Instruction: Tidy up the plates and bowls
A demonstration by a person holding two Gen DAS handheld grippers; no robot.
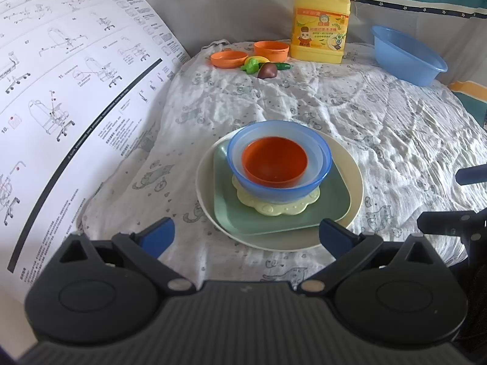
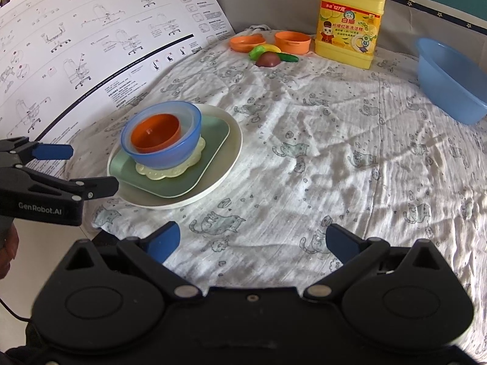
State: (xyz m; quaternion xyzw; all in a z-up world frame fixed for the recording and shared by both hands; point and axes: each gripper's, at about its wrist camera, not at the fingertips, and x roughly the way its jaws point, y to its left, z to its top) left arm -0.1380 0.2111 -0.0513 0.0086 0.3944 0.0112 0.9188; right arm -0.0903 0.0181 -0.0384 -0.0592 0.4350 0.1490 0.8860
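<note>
One stack stands on the cloth: a round cream plate [image 1: 354, 182] [image 2: 231, 152], a green square plate [image 1: 331, 203] [image 2: 213, 143], a pale yellow scalloped plate [image 1: 283, 208] [image 2: 158, 175], a blue bowl [image 1: 274, 193] [image 2: 170, 156], a clear inner bowl and an orange bowl [image 1: 274, 159] [image 2: 155, 135]. My left gripper [image 1: 246, 232] [image 2: 91, 167] is open just in front of the stack, its jaws wide apart and empty. Over bare cloth to the right of the stack, my right gripper [image 2: 252, 240] is open and holds nothing.
At the back stand a yellow detergent jug [image 1: 319, 27] [image 2: 350, 27], an orange toy pot [image 1: 271, 50] [image 2: 292, 42], an orange lid [image 1: 228, 58] [image 2: 246, 42] and toy vegetables [image 1: 264, 67] [image 2: 271, 56]. A blue basin [image 1: 408, 56] [image 2: 450, 82] sits far right. A printed instruction sheet [image 1: 76, 91] [image 2: 91, 39] leans at left.
</note>
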